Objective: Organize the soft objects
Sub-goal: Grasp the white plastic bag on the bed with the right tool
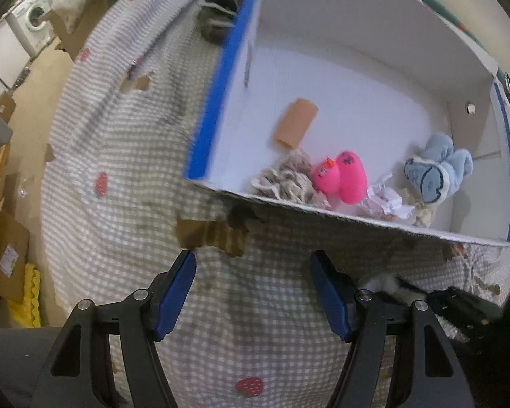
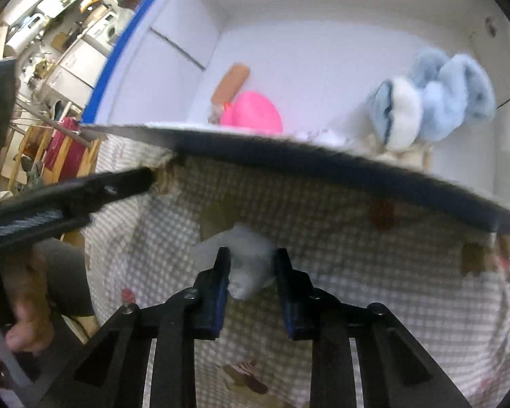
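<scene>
Right gripper (image 2: 251, 268) is clamped on a pale grey soft wad (image 2: 244, 265) sitting on the checked cloth (image 2: 357, 272), just in front of the white box (image 2: 323, 51). Left gripper (image 1: 253, 292) hangs nearby with its jaws apart and empty. The box holds a pink toy (image 1: 343, 176) and a blue plush (image 1: 435, 166).
</scene>
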Demonstrator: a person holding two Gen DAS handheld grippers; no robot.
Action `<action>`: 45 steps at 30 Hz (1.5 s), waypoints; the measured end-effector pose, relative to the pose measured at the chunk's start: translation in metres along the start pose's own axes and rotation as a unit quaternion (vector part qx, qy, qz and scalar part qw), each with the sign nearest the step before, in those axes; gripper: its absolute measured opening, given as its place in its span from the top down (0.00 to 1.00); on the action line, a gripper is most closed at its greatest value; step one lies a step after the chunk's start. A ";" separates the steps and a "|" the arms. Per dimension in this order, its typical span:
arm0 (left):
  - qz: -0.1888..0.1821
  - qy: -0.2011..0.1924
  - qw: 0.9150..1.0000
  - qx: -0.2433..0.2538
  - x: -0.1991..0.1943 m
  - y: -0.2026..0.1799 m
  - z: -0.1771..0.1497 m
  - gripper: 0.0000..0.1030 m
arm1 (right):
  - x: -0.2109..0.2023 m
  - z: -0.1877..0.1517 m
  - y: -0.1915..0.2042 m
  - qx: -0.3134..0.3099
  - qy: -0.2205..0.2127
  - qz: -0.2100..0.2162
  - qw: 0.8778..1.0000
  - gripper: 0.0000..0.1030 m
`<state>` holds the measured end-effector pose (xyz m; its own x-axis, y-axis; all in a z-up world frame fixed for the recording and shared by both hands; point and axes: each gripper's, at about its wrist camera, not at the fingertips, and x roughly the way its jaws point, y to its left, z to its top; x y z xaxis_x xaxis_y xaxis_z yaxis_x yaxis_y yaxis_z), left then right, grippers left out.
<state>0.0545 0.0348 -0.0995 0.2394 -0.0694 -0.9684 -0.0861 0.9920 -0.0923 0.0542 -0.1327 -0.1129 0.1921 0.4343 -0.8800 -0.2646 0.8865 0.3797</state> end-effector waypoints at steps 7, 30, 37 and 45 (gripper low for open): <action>-0.016 0.029 0.999 0.016 0.023 -0.026 -0.008 0.35 | -0.036 -0.011 -0.055 0.099 -0.043 -0.014 0.994 0.73; -0.010 0.021 0.998 0.057 0.054 -0.075 -0.021 0.92 | -0.037 -0.010 -0.062 0.114 -0.047 -0.023 0.992 0.73; 0.001 0.018 0.999 0.028 0.048 -0.059 -0.022 0.93 | -0.040 -0.012 -0.060 0.107 -0.050 -0.023 0.993 0.73; 0.011 0.000 1.000 0.005 0.032 -0.040 -0.024 0.94 | -0.040 -0.012 -0.055 0.098 -0.049 -0.024 0.994 0.73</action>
<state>0.0428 -0.0094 -0.1321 0.2369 -0.0473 -0.9704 -0.0815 0.9943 -0.0683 0.0500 -0.2005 -0.1016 0.2947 0.3954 -0.8700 -0.0655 0.9166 0.3944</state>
